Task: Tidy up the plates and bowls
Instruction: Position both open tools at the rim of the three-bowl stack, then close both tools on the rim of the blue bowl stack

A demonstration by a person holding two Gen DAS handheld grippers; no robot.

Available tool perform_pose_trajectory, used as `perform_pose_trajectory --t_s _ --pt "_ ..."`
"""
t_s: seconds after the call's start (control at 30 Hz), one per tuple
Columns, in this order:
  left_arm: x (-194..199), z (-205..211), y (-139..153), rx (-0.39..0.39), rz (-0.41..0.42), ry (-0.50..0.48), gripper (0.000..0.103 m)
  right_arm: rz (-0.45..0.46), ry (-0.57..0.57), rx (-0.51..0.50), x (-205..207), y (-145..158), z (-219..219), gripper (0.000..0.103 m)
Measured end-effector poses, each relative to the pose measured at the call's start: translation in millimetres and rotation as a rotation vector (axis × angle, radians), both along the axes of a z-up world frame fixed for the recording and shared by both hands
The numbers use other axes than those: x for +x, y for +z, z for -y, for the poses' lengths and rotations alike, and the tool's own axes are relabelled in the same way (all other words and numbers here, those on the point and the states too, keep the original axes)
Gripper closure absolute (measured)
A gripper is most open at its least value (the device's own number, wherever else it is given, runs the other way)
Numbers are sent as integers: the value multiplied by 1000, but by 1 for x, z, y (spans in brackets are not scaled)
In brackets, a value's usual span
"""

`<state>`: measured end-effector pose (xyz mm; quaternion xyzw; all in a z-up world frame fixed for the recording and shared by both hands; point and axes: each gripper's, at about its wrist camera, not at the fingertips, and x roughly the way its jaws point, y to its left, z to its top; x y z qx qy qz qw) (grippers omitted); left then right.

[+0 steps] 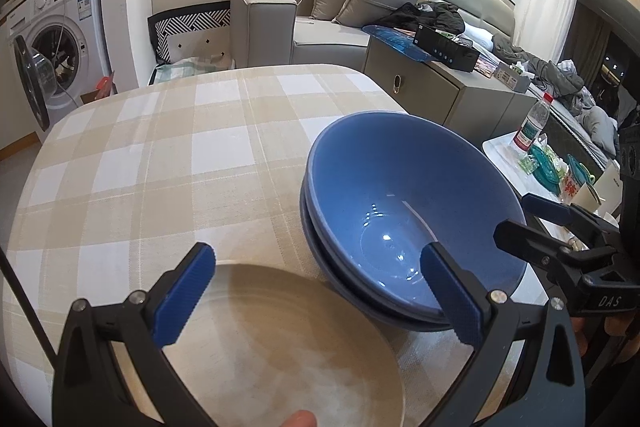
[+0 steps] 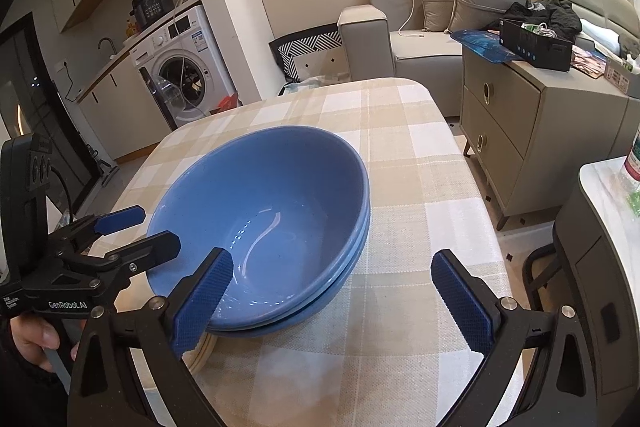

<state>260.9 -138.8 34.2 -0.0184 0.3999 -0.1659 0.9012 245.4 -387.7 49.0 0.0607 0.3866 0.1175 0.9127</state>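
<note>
A stack of blue bowls [image 1: 400, 195] [image 2: 272, 211] sits nested on the plaid tablecloth [image 1: 160, 155] [image 2: 420, 187]. Next to it, on its near left, lies a cream plate [image 1: 280, 347]; only the plate's edge [image 2: 200, 351] shows in the right wrist view. My left gripper [image 1: 320, 295] [image 2: 154, 229] is open, hovering over the plate with its right finger above the bowls' near rim. My right gripper [image 2: 334, 299] [image 1: 514, 215] is open too, just off the bowls' right side, with its left pad [image 2: 204, 299] over the rim. Neither one holds anything.
The table's far half [image 1: 180, 115] is bare cloth. Beyond it are a grey sofa [image 1: 320, 27], a cabinet [image 2: 520, 115] to the right, and a washing machine [image 1: 60, 47] on the left. A white side table [image 1: 504, 151] with a bottle [image 1: 532, 123] stands right, with a dark chair [image 2: 580, 267] beside it.
</note>
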Motion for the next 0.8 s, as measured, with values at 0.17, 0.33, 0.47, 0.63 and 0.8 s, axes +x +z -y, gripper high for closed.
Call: perform_pose_trajectory --t_s 0.17,0.33,0.47,0.63,0.8 --pt "4 0 -3 -4 -14 0 0 -13 -6 6 6 -1 0 1" --pt "9 0 -6 -4 -30 5 0 -26 -6 17 10 -3 -1 1" --pt "11 0 -7 -3 -39 10 0 -36 -3 17 13 -6 -2 1" --pt "16 -1 -8 -6 -53 24 0 -42 1 16 18 -8 -4 3" --pt "22 -1 -8 -12 -66 35 2 -59 -5 27 22 -11 -3 11"
